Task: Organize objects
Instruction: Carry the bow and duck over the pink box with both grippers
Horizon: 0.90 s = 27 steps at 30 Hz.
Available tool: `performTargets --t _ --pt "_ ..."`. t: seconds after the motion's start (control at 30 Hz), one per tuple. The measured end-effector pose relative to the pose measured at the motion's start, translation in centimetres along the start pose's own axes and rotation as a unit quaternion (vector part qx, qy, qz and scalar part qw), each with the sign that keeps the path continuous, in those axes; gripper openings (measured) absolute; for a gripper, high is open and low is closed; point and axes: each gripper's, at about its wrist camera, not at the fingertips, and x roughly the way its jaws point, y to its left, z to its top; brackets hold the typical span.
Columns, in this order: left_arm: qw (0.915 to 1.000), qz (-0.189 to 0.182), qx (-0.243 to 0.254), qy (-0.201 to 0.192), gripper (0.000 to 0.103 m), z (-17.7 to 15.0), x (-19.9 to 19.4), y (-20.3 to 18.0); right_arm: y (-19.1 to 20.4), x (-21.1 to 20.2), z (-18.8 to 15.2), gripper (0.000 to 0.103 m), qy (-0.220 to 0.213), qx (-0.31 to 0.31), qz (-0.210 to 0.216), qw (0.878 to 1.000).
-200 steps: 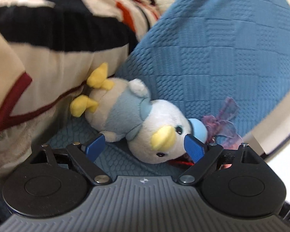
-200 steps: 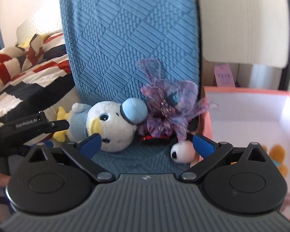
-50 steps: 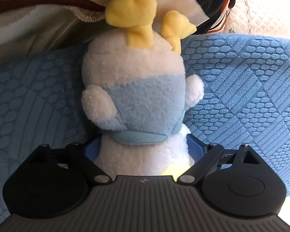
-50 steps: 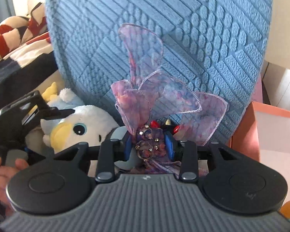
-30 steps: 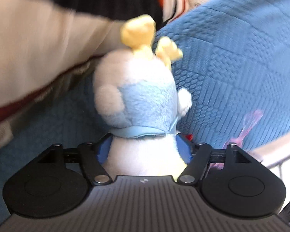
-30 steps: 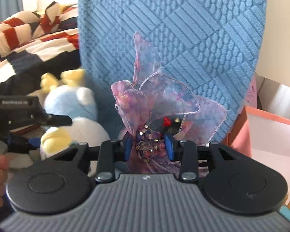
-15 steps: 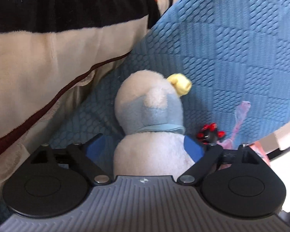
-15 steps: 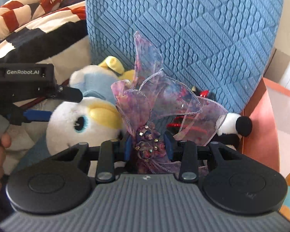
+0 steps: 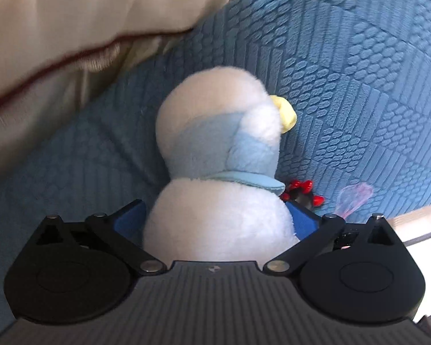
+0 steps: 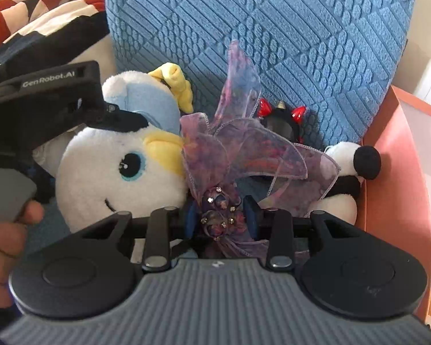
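Observation:
My left gripper [image 9: 217,220] is shut on the white and light-blue plush duck [image 9: 215,155], gripping its head; its body points away, one yellow foot showing. The duck's face [image 10: 120,166] shows in the right wrist view, with the left gripper's body [image 10: 48,106] over it. My right gripper [image 10: 219,218] is shut on the purple gauze bow [image 10: 244,155] at its beaded centre. Behind the bow lie a black hair clip with red spikes [image 10: 281,120] and a small panda plush [image 10: 344,178] on the blue cushion.
A blue textured cushion [image 10: 273,28] stands behind everything. A striped red, black and cream blanket [image 10: 37,20] lies at left. A pink-walled box [image 10: 399,172] stands at right, with an orange item at its bottom edge.
My left gripper has tilted with the duck, whose body now points up and away. My right gripper has lowered slightly with the bow, so the clip and panda show more.

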Motion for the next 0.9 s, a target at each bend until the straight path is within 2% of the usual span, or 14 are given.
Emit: performTargets --t 0.13,0.4,0.67,0.9 --pt "0.9975 -0.036 -0.055 0.025 0.103 -0.3 1.5 1.3 -0.3 0.9 -0.3 0.036 0.016 0.007 -0.003 1.000" --pt "0.9936 -0.060 -0.087 0.040 0.103 -0.8 2.0 2.1 -0.3 1.2 -1.1 0.033 0.022 0.037 0.004 0.999" --pt "0.9970 -0.045 -0.051 0.037 0.098 -1.3 1.0 0.5 -1.2 0.5 -1.3 0.033 -0.001 0.062 -0.025 0.998" --pt "0.9989 -0.019 0.023 0.036 0.096 -2.3 -0.7 -1.6 -2.2 -1.4 -0.9 0.033 -0.008 0.065 -0.021 0.998"
